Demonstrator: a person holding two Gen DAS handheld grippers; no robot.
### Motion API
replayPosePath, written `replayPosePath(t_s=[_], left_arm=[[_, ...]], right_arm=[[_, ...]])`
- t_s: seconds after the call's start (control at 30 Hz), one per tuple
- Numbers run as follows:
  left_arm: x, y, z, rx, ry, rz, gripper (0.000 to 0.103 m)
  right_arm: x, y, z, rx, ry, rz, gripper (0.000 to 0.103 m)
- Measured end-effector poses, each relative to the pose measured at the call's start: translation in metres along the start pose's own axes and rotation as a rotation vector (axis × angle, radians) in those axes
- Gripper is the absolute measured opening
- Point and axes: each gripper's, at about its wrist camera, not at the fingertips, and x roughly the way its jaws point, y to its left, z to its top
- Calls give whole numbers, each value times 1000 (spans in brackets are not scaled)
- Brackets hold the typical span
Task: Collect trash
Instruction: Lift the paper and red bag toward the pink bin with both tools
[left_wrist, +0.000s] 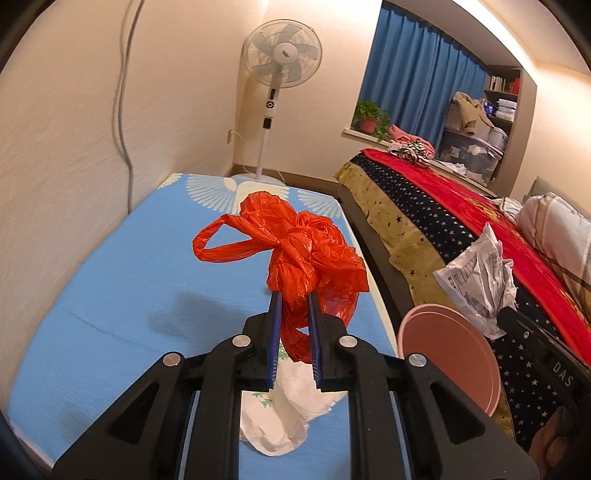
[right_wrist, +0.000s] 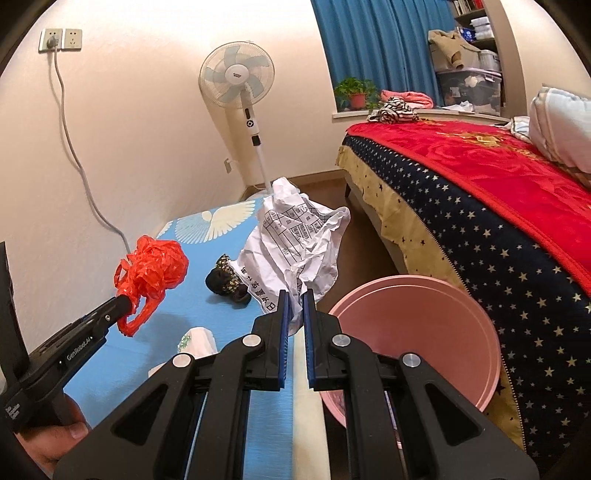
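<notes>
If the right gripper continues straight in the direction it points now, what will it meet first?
Probably the blue-covered table. The right gripper is shut on the crumpled printed paper, which leads the way, and points slightly downward. Past the paper lies a small dark floral item, a little to the left. Depth is uncertain.

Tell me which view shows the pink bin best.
The right wrist view: the pink bin shows its whole round rim and open inside, beside the bed. The left wrist view catches only part of it, edge-on, partly behind the right tongs.
</notes>
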Motion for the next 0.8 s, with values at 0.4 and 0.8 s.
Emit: replayPosePath(t_s=[0.4, 0.8], left_arm=[[-5, -18, -5, 50, -7, -50, 14], [-1, -35, -6, 72, -7, -94, 14]], right_arm=[[-11, -9, 3, 26, -31, -46, 8], [-17, -28, 9, 76, -60, -130, 8]])
